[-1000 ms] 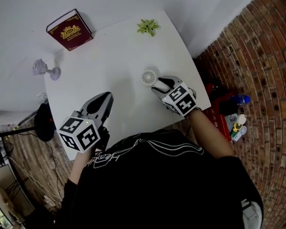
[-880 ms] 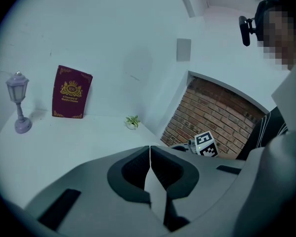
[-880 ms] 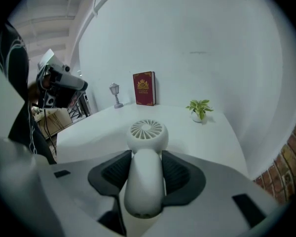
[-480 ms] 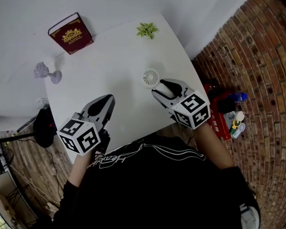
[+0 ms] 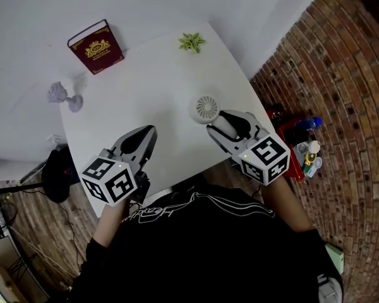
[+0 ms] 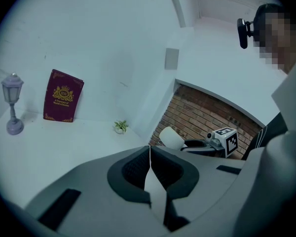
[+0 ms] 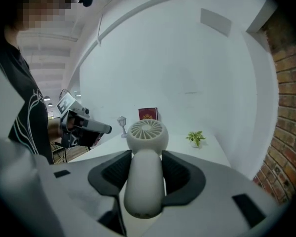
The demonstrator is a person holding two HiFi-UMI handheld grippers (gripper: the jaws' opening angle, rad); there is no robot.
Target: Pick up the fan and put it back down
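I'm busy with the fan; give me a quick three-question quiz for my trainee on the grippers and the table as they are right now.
1. True or false: the right gripper is shut on the fan.
2. In the head view, what stands at the far right corner of the table? A book, B plant, C lamp.
3. Fill in: the left gripper has its jaws ____, with nothing between them.
Key: 1 true; 2 B; 3 shut.
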